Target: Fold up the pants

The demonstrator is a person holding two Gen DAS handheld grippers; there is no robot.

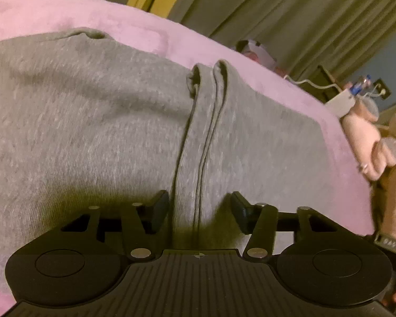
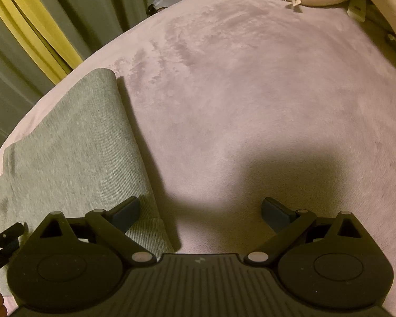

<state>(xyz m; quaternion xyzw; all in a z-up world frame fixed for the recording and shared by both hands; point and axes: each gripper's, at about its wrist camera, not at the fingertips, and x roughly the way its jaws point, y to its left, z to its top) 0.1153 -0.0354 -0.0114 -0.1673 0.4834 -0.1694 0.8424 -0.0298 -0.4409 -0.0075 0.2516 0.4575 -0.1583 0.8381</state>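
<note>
Grey ribbed-knit pants [image 1: 105, 132] lying folded on a plush pink blanket [image 2: 250, 92], layered hem edges far, left gripper [image 1: 199, 208] parted over seams, right gripper [image 2: 200, 214] wide, empty

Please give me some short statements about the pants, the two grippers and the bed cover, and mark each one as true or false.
1. The pants are grey. True.
2. The left gripper is shut on the fabric. False: its fingers stand apart, on either side of a raised fold.
3. The pants lie on a pink blanket. True.
4. The right gripper holds a trouser leg. False: it is open and holds nothing; the pants edge lies under its left finger only.
5. A plush toy lies at the blanket's edge. True.
</note>
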